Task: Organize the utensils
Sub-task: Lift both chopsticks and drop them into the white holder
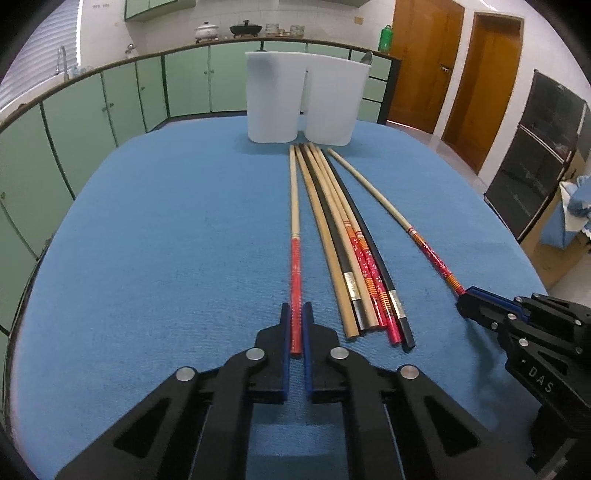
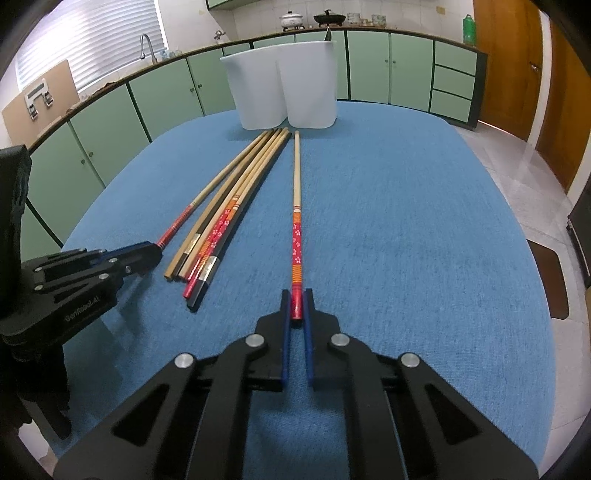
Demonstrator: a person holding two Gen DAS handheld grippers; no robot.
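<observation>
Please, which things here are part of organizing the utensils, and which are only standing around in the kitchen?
Belong to the job:
- left gripper, shut on a red-handled chopstick
- right gripper, shut on a flowered chopstick
- bundle of chopsticks on the blue table
- white holder

Just lying about:
- pots on the counter
- green bottle
- tap

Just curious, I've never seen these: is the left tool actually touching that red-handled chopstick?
Touching. In the left wrist view, the left tool has its two blue pads pressed against both sides of the red-handled chopstick.
</observation>
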